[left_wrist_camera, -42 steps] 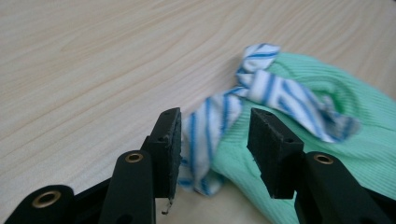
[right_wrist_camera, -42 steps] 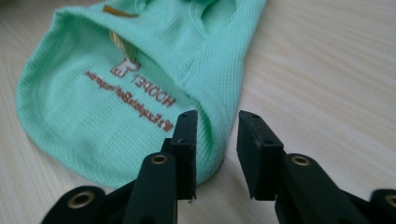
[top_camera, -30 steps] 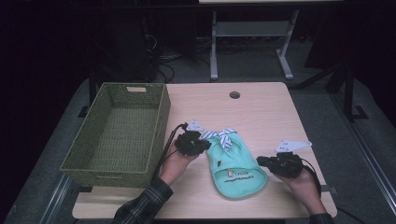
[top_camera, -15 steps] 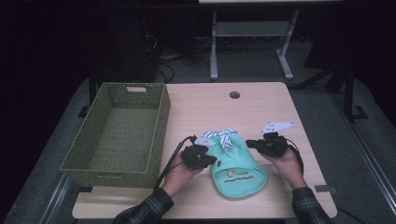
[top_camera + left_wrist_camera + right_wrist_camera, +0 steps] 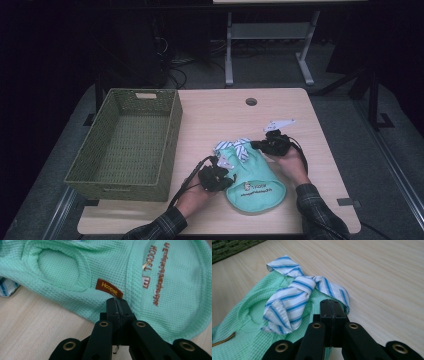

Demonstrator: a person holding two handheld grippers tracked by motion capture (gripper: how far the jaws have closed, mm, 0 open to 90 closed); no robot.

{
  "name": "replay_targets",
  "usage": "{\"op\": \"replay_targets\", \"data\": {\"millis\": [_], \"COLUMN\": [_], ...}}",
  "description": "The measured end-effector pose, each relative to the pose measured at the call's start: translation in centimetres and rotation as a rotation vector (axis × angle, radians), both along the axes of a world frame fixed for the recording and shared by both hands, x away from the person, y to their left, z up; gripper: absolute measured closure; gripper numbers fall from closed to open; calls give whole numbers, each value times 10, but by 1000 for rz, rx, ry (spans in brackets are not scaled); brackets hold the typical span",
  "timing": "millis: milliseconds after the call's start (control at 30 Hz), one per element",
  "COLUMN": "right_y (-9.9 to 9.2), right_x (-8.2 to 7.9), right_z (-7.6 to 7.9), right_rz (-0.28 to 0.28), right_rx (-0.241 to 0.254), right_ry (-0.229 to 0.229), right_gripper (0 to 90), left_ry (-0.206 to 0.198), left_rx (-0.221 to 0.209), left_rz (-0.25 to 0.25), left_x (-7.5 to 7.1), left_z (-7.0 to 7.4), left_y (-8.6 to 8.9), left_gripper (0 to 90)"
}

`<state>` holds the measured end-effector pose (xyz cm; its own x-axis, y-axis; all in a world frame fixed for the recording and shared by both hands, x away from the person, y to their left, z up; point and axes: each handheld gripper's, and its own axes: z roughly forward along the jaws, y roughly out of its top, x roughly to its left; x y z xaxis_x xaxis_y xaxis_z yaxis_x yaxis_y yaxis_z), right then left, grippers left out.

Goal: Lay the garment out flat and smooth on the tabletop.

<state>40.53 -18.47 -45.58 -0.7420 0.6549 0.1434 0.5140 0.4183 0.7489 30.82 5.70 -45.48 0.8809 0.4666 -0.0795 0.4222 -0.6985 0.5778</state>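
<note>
A mint-green waffle-knit pet garment (image 5: 256,181) lies flat on the table, with a blue-and-white striped tie (image 5: 239,148) knotted at its far end. My left gripper (image 5: 230,176) rests at the garment's left edge with its jaws shut. In the left gripper view the tips (image 5: 116,300) sit over the green fabric (image 5: 175,290) just below a brown "Hoopet" label (image 5: 110,287); no fabric is visibly pinched. My right gripper (image 5: 253,145) is at the garment's far right, jaws shut. Its tips (image 5: 333,302) are right beside the tie (image 5: 292,297), above the green cloth (image 5: 244,340).
A large green woven basket (image 5: 172,135) stands empty on the table's left half, a short way from the left hand. The wooden tabletop (image 5: 290,105) has a cable hole (image 5: 251,101) at the far middle. Table legs and cables lie in the dark beyond.
The right hand has moved left and away from me, from the garment's right side to its tie end. The left hand has come nearer along the garment's left edge.
</note>
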Motion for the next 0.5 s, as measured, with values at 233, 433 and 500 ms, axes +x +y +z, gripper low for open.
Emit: {"op": "replay_targets", "data": {"millis": [233,433,500], "right_y": [7,-2,-5], "right_x": [6,-2,-6], "right_z": [-15,-16,-16], "right_rz": [-4,-24,-29], "right_rx": [-95,-97,-101], "right_ry": [26,16,14], "right_gripper": [900,900,900], "left_ry": [22,29,27], "left_rx": [8,6,25], "left_rz": [-15,-14,-25], "left_x": [-1,-2,-2], "left_z": [1,1,2], "left_y": [4,10,14], "left_gripper": [896,897,897]}}
